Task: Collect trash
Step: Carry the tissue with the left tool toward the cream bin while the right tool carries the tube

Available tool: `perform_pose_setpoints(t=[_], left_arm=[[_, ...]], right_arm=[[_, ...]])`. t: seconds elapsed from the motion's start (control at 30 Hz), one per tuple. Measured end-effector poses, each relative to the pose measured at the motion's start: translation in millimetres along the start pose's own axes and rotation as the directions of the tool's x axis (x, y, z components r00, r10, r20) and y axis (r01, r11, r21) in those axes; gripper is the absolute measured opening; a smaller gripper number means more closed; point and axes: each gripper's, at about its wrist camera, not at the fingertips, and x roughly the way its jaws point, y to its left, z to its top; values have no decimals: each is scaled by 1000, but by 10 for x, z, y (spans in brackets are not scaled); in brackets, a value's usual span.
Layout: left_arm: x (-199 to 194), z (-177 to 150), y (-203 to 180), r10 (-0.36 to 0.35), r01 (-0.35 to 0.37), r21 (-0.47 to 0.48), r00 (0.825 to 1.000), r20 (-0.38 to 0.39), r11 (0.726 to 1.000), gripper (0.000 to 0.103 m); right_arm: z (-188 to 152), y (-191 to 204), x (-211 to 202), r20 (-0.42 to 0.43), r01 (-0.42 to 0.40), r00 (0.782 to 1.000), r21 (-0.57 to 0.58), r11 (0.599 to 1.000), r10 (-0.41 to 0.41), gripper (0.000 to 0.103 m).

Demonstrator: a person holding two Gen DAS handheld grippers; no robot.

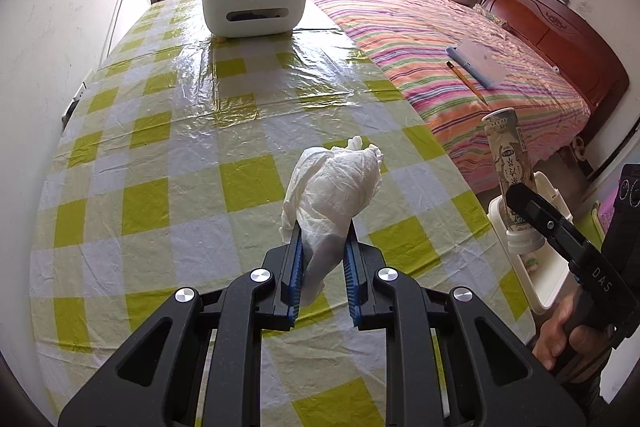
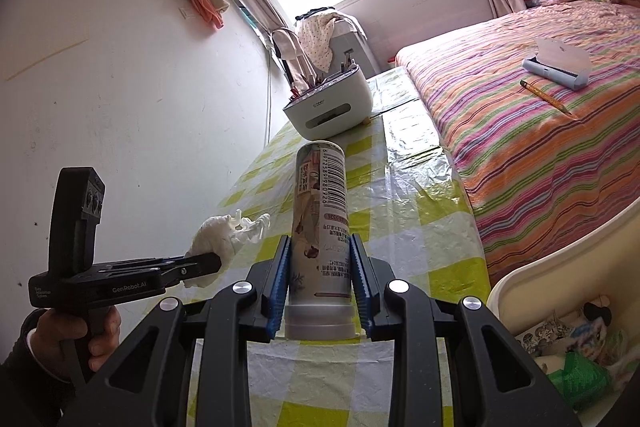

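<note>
My left gripper [image 1: 323,231] is shut on a crumpled white tissue [image 1: 334,187], held a little above the green-checked tablecloth [image 1: 160,147]. In the right wrist view the same tissue [image 2: 224,233] sticks out of the left gripper [image 2: 208,265] at lower left. My right gripper [image 2: 319,243] is shut on a printed drink bottle [image 2: 320,211], cap end toward the camera, barcode facing up. From the left wrist view the bottle [image 1: 510,163] stands in the right gripper [image 1: 520,199] beyond the table's right edge, over a white bin [image 1: 540,267].
A white tissue-box organiser [image 1: 254,7] with pens stands at the table's far end. A bed with a striped cover [image 1: 460,47] runs along the right side, carrying a pencil and a small grey device. The white bin [image 2: 532,287] at lower right holds wrappers and green plastic.
</note>
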Motion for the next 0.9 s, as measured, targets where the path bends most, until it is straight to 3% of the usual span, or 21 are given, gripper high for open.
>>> perform_pose_setpoints(t=[0.3, 0.9], left_arm=[[-125, -341, -244, -89, 89, -37, 996, 19, 995, 17], [-84, -496, -515, -145, 145, 1, 989, 30, 989, 17]], right_arm=[[-108, -41, -267, 61, 68, 996, -31, 997, -66, 28], [-162, -226, -452, 87, 104, 991, -8, 995, -103, 28]])
